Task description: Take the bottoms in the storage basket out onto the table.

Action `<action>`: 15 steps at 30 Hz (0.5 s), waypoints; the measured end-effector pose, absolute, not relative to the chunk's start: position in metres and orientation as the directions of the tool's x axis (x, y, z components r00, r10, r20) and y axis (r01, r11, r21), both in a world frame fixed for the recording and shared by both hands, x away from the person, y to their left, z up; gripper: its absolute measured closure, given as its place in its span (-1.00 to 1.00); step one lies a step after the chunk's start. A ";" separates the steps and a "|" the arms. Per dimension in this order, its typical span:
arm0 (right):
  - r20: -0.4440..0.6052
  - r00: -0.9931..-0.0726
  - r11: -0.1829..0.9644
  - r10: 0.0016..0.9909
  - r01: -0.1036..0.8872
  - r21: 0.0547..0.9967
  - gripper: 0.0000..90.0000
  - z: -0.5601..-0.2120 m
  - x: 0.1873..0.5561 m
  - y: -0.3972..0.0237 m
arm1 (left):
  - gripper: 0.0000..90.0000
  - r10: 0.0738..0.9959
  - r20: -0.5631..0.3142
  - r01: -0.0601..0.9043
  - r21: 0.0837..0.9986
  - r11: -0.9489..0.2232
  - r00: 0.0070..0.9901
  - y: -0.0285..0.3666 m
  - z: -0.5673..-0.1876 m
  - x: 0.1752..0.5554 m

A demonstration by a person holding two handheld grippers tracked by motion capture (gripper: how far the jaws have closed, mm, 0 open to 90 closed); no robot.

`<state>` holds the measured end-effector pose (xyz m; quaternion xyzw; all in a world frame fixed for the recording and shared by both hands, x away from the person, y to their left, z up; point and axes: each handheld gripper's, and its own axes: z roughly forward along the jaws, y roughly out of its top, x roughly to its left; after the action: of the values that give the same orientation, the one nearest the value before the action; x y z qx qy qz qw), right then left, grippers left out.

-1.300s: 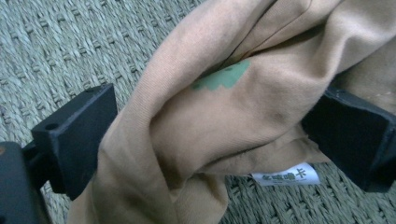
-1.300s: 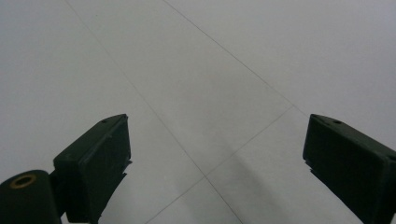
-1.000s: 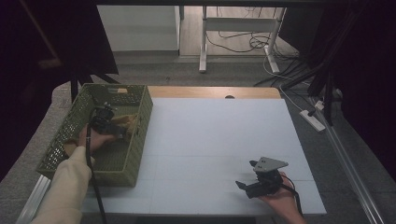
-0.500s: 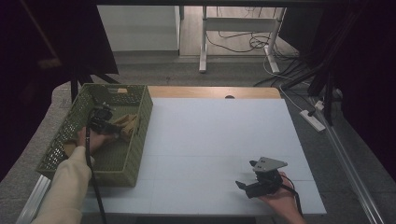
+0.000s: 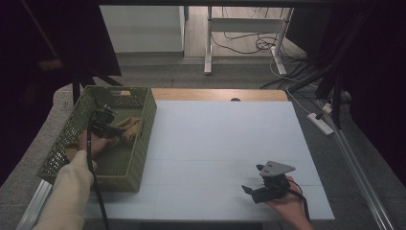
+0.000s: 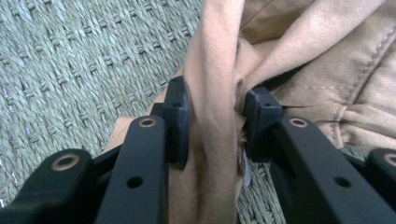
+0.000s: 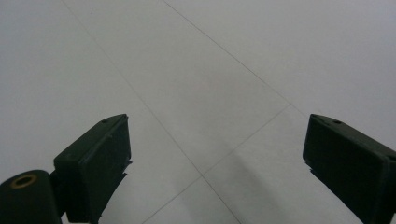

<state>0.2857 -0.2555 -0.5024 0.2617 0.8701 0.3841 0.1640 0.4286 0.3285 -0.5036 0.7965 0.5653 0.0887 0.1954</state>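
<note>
A tan cloth [image 5: 128, 129] lies crumpled inside the green basket [image 5: 143, 143] at the table's left. My left gripper [image 5: 115, 128] reaches into the basket; its jaws have just been closing. In the left gripper view a fold of the tan cloth [image 6: 215, 88] is pinched between the black pads [image 6: 177, 114] of my left gripper [image 6: 215, 122]. My right gripper [image 5: 250, 188] rests low over the white table [image 5: 225, 139] near its front right. In the right gripper view my right gripper [image 7: 215, 154] stands open, nothing but the white table [image 7: 196, 70] between its jaws.
The basket's woven green floor [image 6: 84, 65] shows beside the cloth. A wooden strip [image 5: 215, 94] runs along the table's far edge. A white power strip [image 5: 321, 123] lies on the floor at the right, with desk legs [image 5: 208, 43] and cables beyond.
The left gripper's jaws have shut on the tan cloth in the basket. Both hands have stayed where they were.
</note>
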 end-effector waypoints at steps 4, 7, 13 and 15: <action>-0.085 -0.808 0.568 0.582 0.329 0.755 -0.83 -0.502 0.286 -0.256 | 0.49 0.935 -0.088 0.865 0.417 -0.279 0.345 0.330 -0.502 0.428; -0.086 -0.808 0.568 0.583 0.330 0.754 -0.83 -0.502 0.286 -0.256 | 0.51 0.932 -0.106 0.861 0.431 -0.271 0.347 0.330 -0.500 0.427; -0.085 -0.807 0.566 0.585 0.330 0.756 -0.83 -0.502 0.286 -0.256 | 0.55 0.922 -0.144 0.841 0.479 -0.253 0.360 0.333 -0.490 0.426; -0.085 -0.807 0.565 0.584 0.330 0.756 -0.83 -0.502 0.286 -0.256 | 0.56 0.920 -0.156 0.836 0.493 -0.242 0.358 0.334 -0.488 0.425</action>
<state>0.2861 -0.2561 -0.5020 0.2628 0.8691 0.3849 0.1654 0.4245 0.3336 -0.4878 0.7836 0.5603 0.0830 0.2553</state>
